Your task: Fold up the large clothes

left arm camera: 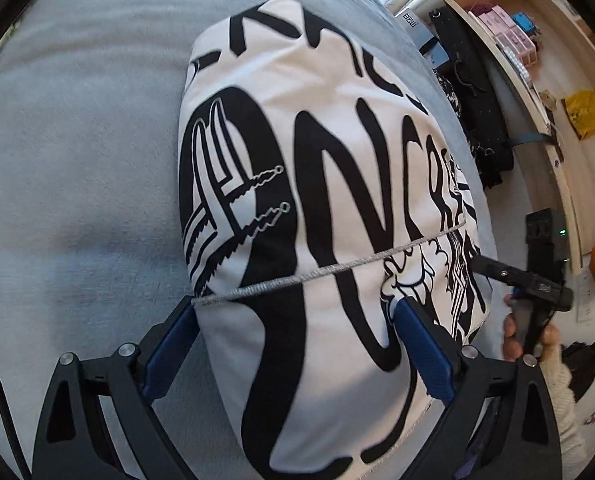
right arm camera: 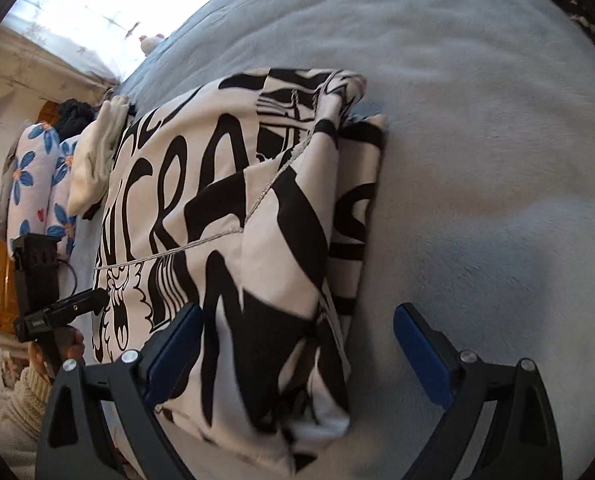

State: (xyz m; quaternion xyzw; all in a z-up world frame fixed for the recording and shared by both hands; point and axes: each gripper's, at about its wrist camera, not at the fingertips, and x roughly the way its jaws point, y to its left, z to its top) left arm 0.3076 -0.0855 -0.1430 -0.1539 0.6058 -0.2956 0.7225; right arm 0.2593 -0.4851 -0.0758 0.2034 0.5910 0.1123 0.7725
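Note:
A folded white garment [left arm camera: 317, 128] with large black lettering lies on a pale blue blanket [left arm camera: 77, 160]. A silver cord [left arm camera: 337, 268] runs across it. In the left wrist view my left gripper [left arm camera: 297, 320] stands open just above the garment's near end, its blue pads [left arm camera: 169, 352] straddling the cloth's width without clamping it. In the right wrist view my right gripper [right arm camera: 297, 320] is open too. Its left finger [right arm camera: 173, 344] hangs over the garment [right arm camera: 225, 200] and its right finger over bare blanket [right arm camera: 497, 160], so the garment's folded right edge lies between them.
A wooden shelf [left arm camera: 509, 36] with pink boxes and dark clothes [left arm camera: 473, 120] border the bed's right side. A hand [left arm camera: 513, 336] in a cream sleeve holds the other gripper's handle. Floral pillows [right arm camera: 33, 184] and a cream cloth [right arm camera: 97, 160] lie beyond the garment's far left.

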